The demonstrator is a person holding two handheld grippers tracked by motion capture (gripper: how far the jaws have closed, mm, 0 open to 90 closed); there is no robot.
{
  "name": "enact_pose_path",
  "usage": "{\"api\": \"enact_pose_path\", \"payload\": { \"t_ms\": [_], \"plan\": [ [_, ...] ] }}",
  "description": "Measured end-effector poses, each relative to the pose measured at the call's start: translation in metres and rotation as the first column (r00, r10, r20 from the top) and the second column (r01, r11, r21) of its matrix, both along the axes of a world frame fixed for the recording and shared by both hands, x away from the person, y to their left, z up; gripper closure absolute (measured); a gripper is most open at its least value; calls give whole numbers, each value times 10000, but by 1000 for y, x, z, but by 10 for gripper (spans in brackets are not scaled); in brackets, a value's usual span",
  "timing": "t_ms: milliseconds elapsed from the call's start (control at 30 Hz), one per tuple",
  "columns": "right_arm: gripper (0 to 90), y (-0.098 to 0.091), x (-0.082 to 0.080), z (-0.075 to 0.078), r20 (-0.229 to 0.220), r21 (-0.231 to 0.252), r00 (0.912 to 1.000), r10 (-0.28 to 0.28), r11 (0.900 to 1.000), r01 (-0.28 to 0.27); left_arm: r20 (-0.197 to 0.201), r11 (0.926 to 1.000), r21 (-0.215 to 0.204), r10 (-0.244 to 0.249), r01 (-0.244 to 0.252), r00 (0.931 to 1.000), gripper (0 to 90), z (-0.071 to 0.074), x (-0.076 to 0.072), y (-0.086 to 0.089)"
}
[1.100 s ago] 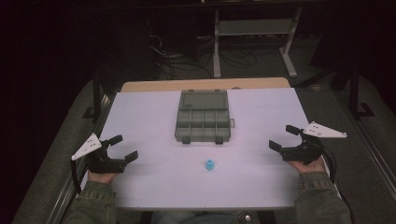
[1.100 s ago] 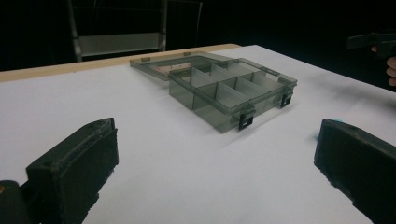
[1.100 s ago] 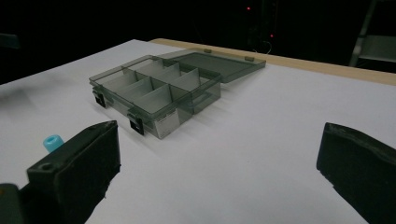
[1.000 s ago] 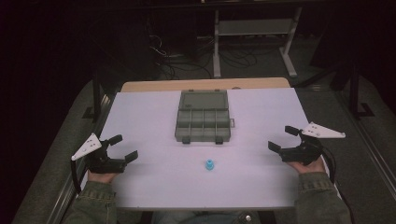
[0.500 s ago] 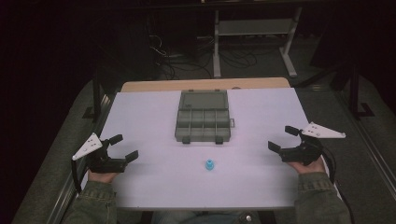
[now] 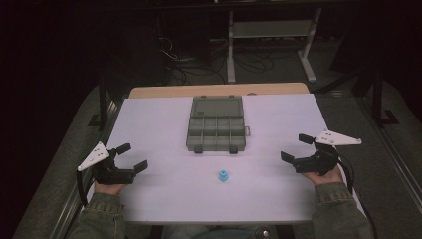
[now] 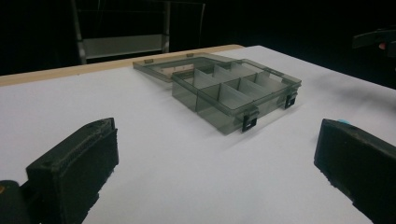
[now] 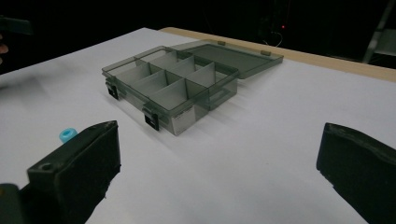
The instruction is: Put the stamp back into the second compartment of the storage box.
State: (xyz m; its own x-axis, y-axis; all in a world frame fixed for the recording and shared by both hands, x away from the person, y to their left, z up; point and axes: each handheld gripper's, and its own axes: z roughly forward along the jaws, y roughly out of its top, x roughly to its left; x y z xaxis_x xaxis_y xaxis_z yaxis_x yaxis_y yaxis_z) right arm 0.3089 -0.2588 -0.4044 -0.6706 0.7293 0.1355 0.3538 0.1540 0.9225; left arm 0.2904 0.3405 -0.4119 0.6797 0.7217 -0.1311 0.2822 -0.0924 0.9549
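Grippers left (image 6: 133,157) and right (image 6: 297,148) with jaws wide, blue piece (image 6: 223,176) between them, compartment box (image 6: 217,124) lid open

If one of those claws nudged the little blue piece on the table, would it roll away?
Probably it slides or tips: the small blue piece looks like a short cylinder standing on end. Knocked over, it could roll. It looks light, likely plastic.

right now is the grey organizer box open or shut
Open: the organizer box has its lid folded flat behind it on the table, and its compartments look empty.

Open box (image 6: 217,124) mid-table, bare sides
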Motion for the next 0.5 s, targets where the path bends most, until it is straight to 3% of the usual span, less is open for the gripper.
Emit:
{"api": "enact_pose_path", "payload": {
  "t_ms": [500],
  "plan": [
    [0, 22, 4, 10, -121, -50, 9963, 848, 9964, -849, 16, 10000, 47, 28, -28, 10000, 0, 0, 0, 0]
  ]
}}
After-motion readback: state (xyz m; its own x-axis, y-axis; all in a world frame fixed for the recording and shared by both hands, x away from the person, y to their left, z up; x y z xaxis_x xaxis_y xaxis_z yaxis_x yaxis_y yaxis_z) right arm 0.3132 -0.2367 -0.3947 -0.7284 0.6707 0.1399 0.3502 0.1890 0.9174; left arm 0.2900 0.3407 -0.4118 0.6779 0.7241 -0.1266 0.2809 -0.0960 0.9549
